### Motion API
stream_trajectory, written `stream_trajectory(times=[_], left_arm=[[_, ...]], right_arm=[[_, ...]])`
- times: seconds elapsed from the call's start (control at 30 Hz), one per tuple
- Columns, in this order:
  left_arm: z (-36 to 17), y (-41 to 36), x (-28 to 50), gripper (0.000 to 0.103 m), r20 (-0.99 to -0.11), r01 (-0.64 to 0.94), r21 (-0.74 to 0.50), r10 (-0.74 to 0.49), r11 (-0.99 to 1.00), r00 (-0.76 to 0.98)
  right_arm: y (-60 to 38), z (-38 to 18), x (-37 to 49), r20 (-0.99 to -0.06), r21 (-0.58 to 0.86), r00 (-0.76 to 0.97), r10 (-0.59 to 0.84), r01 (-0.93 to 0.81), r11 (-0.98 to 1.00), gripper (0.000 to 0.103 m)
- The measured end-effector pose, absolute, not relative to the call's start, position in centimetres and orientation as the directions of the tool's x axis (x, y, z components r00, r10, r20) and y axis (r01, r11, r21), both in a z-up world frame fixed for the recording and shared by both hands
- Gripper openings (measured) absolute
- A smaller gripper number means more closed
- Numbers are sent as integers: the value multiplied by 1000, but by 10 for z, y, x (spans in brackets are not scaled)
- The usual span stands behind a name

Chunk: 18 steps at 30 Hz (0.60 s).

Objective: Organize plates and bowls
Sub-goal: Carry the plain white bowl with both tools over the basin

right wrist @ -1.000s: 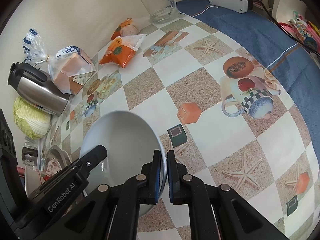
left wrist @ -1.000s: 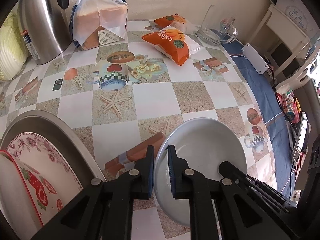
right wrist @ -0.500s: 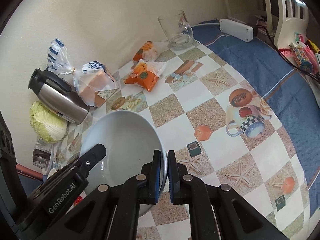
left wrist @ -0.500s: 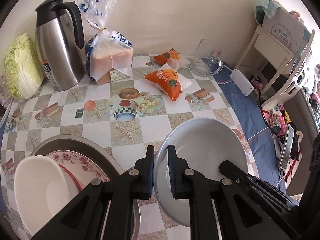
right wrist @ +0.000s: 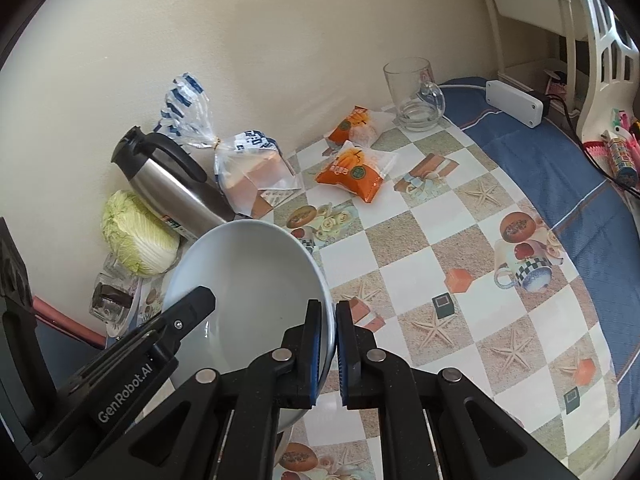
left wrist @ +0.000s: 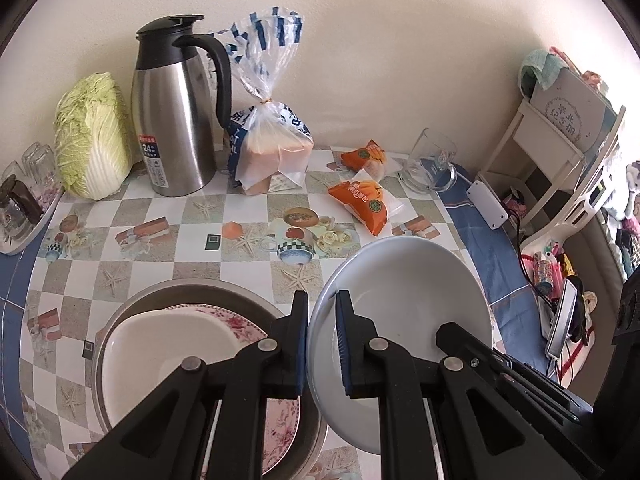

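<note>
Since a second ago both grippers have lifted the grey bowl (left wrist: 404, 288) clear of the checked tablecloth (left wrist: 168, 264); left gripper (left wrist: 322, 340) and right gripper (right wrist: 328, 344) pinch opposite rims. I judge next: carry it level over the basin (left wrist: 120, 312) of plates.

My left gripper (left wrist: 322, 344) hides the floral plate's (left wrist: 244, 326) right side; jug label (left wrist: 149, 148) text is unreadable.

Cabbage (left wrist: 94, 140), jug (left wrist: 176, 112), bread bag (left wrist: 268, 148) in row along wall (left wrist: 400, 40), left to right. Snack packets (left wrist: 360, 200) right of bread; glass mug (left wrist: 430, 166) beyond. Plates (left wrist: 168, 344) in basin (left wrist: 120, 316), left of bowl (left wrist: 404, 280).
</note>
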<state>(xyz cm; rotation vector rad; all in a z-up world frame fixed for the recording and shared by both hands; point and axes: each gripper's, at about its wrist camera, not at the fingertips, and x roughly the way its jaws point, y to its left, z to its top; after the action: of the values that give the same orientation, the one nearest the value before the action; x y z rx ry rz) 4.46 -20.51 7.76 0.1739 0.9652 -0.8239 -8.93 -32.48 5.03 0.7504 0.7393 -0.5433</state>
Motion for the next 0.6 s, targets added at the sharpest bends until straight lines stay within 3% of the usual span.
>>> stream_trajectory(times=[0.6], left_arm=[[97, -101, 77, 14, -735, 540, -291, -546, 790, 403]], right_arm=[[-242, 84, -37, -731, 366, 674, -107, 520, 772, 9]])
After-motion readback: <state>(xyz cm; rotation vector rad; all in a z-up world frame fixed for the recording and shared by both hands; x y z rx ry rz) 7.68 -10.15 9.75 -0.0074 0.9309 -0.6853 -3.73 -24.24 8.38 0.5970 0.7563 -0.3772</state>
